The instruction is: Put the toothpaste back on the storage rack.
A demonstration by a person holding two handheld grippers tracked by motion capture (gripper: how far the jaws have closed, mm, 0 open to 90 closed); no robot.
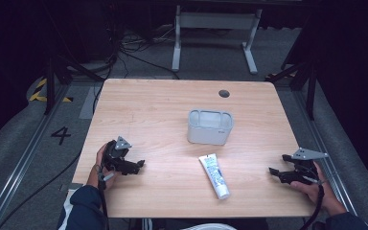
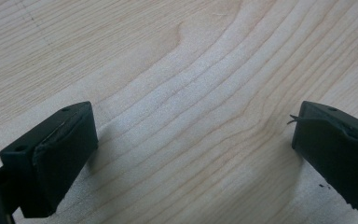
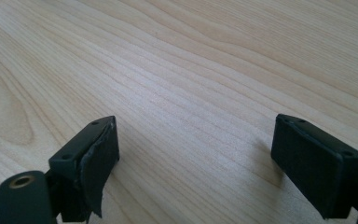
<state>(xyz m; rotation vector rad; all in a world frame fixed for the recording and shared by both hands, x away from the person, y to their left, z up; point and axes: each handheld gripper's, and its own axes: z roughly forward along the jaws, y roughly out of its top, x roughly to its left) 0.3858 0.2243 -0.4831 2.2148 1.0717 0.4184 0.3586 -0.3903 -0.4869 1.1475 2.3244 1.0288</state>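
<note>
Toothpaste tube [image 1: 214, 175] lies flat near front edge of surface [image 1: 148, 115], grey holder [image 1: 210, 127] just behind. Left tongs [image 1: 136, 165] and right tongs [image 1: 277, 165] both released, empty, well apart.

1. Light wood table [image 1: 143, 115] with a small dark round hole [image 1: 224, 93] near the far edge.
2. Grey holder [image 1: 210, 127] with compartments sits around the middle.
3. White tube [image 1: 214, 175] lies flat just in front of it, cap toward the near edge.
4. Floor's got a "4" mark [image 1: 61, 135], yellow-black tape [image 1: 39, 91], loose cables [image 1: 134, 50], and a white frame [image 1: 215, 33] behind.
</note>
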